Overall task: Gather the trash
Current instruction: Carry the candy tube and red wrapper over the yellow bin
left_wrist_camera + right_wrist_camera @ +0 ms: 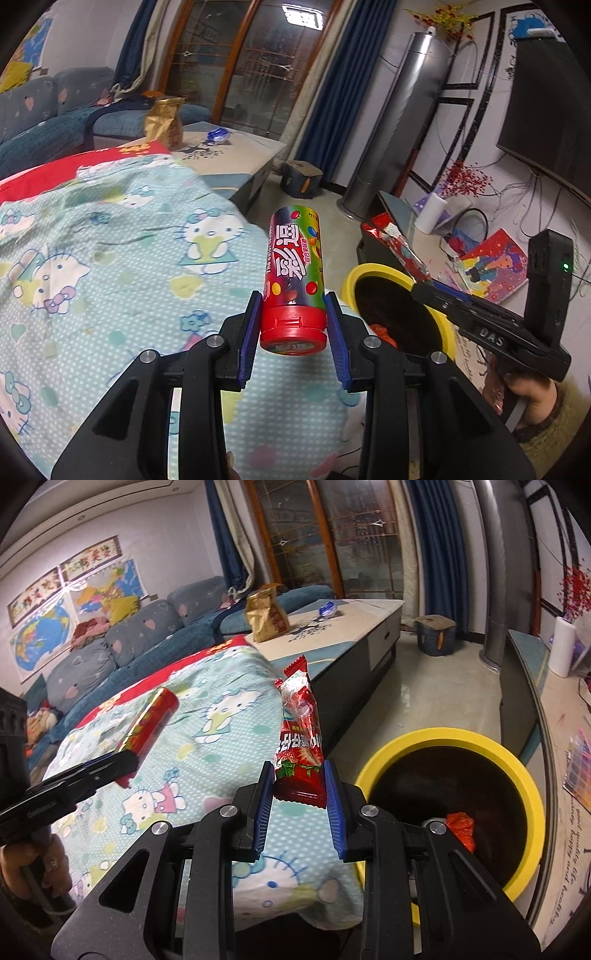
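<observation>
My left gripper [293, 306] is shut on a candy tube [293, 273] with a red cap and holds it above the Hello Kitty cloth, left of the yellow-rimmed bin [373, 275]. The tube also shows in the right wrist view [151, 720]. My right gripper [300, 775] is shut on a red snack wrapper [300, 738] and holds it upright at the cloth's edge, left of the bin [517, 771]. Red trash [461, 829] lies inside the bin. In the left wrist view the right gripper [476, 314] reaches over the bin.
A Hello Kitty cloth [207, 746] covers the table. A coffee table [362, 616] behind it bears a gold bag [264, 618] and a blue wrapper [328, 610]. A blue sofa [147, 627] lies left. A TV stand [532, 686] and a tower fan [391, 122] stand right.
</observation>
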Tool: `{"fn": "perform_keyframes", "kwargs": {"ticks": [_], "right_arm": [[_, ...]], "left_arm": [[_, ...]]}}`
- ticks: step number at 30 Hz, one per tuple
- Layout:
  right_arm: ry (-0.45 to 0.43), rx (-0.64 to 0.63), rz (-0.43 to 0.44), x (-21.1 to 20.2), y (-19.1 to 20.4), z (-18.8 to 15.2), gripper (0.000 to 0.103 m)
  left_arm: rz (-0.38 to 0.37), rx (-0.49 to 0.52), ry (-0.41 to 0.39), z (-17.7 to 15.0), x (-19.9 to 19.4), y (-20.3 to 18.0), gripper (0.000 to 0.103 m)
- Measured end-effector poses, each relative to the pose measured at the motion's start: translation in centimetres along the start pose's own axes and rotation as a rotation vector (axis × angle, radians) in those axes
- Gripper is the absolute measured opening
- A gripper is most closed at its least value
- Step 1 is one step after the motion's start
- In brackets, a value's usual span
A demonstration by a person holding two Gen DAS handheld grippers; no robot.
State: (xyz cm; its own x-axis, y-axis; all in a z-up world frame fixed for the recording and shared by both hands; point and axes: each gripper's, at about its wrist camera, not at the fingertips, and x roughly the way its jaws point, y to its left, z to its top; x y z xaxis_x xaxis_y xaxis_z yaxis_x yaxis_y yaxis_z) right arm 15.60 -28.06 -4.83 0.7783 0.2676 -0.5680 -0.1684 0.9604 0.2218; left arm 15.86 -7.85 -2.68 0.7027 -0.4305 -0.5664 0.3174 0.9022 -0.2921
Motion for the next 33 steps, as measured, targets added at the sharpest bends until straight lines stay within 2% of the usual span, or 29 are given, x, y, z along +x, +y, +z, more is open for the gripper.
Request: {"fn": "perform_keyframes", "kwargs": {"ticks": [16,33], "right_arm": [[-0.031,0.127,-0.076,-2.2,-5.9,-0.7,0.021],[-0.036,0.252,-0.181,-3.2,-12.0,-1.9,0.021]], "left_arm": [[-0.067,0.118,0.022,-0.2,1.4,-5.7,0.033],[-0.136,0.239,0.091,-1.8,4.7,-11.2,0.033]]}}
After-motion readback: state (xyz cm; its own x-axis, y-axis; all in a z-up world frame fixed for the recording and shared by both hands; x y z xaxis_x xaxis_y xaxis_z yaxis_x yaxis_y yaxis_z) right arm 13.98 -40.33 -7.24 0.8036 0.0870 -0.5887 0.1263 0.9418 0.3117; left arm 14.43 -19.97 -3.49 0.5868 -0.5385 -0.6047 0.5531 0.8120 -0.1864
